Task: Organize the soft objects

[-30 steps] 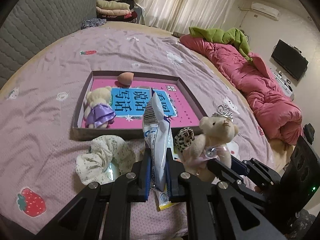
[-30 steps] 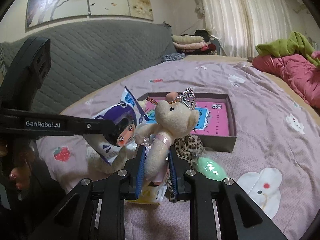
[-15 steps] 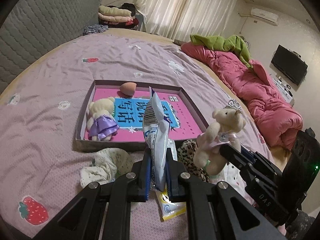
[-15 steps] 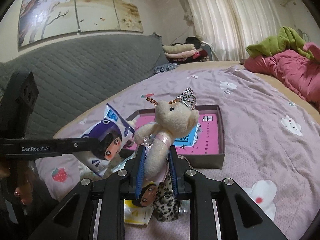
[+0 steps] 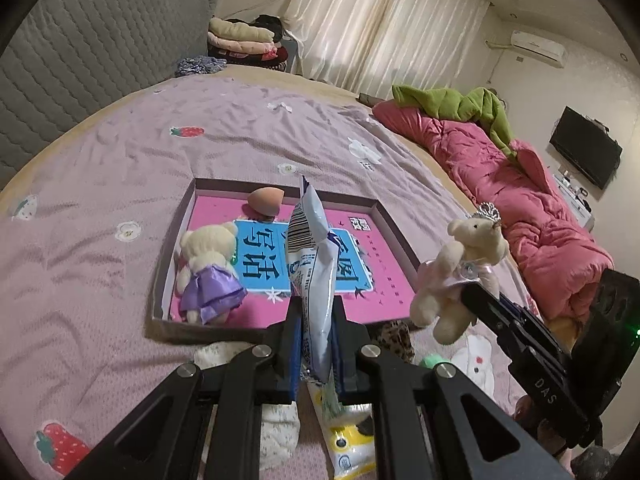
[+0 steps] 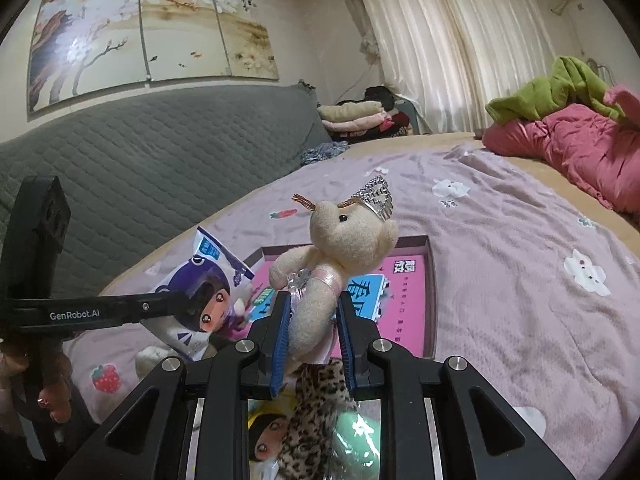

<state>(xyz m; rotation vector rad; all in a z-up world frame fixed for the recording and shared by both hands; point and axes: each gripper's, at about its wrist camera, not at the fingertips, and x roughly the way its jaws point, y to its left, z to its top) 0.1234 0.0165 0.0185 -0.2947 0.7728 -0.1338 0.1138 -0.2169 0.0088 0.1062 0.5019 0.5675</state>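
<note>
My left gripper (image 5: 316, 344) is shut on a white and blue snack packet (image 5: 314, 264), held upright over the near wall of the shallow pink-floored box (image 5: 208, 330). In that box lie a small bear in a purple dress (image 5: 208, 270) and a peach sponge egg (image 5: 265, 201). My right gripper (image 6: 314, 340) is shut on a cream bear with a silver crown (image 6: 344, 248), lifted above the bed; the same bear (image 5: 460, 276) hangs at the right in the left wrist view. The packet (image 6: 200, 304) also shows at the left in the right wrist view.
On the pink bedsheet below the grippers lie a leopard-print piece (image 6: 316, 416), a green soft thing (image 6: 356, 428), a yellow packet (image 5: 348, 452) and a white floral cloth (image 5: 276, 432). A pink duvet (image 5: 520, 200) lies at the right, a grey headboard (image 6: 140, 168) at the left.
Both grippers have moved toward the box with their loads. The crowned bear has lifted off the bedsheet and risen; the packet now stands over the box's near wall.
</note>
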